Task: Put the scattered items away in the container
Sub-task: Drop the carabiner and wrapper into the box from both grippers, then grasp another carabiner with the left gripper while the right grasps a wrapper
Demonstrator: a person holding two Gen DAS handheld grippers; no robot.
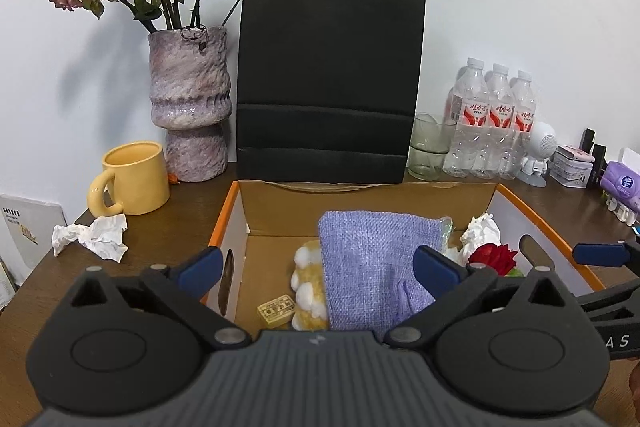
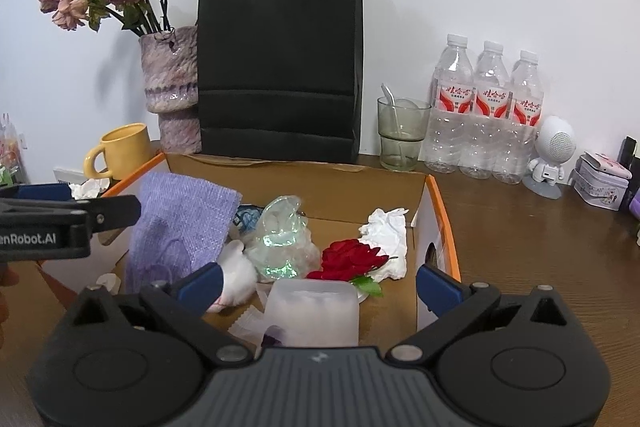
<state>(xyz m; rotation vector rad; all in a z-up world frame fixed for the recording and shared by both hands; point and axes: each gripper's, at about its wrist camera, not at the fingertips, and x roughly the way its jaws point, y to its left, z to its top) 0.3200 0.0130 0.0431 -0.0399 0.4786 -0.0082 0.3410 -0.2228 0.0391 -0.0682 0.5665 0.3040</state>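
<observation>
An orange-edged cardboard box (image 1: pixel 368 187) (image 2: pixel 440 211) sits in front of both grippers. Inside lie a purple woven cloth (image 1: pixel 368 267) (image 2: pixel 180 223), a red rose (image 1: pixel 494 259) (image 2: pixel 348 259), a crumpled tissue (image 1: pixel 480 231) (image 2: pixel 386 231), clear plastic wrap (image 2: pixel 280 235), a translucent plastic tub (image 2: pixel 316 315), a yellow-white fluffy item (image 1: pixel 308 291) and a small gold block (image 1: pixel 276 311). Another crumpled tissue (image 1: pixel 94 237) (image 2: pixel 90 189) lies on the table left of the box. My left gripper (image 1: pixel 318 267) (image 2: pixel 80 201) hovers open over the box's left half. My right gripper (image 2: pixel 319 283) (image 1: pixel 564 251) hovers open over its right half. Neither holds anything.
Behind the box stand a black paper bag (image 1: pixel 332 75), a purple vase of dried roses (image 1: pixel 188 107), a yellow mug (image 1: pixel 132 179), a glass (image 2: pixel 402 135), three water bottles (image 2: pixel 484 115) and a white robot figurine (image 2: pixel 554 155). A tin (image 2: pixel 600 183) sits at the far right.
</observation>
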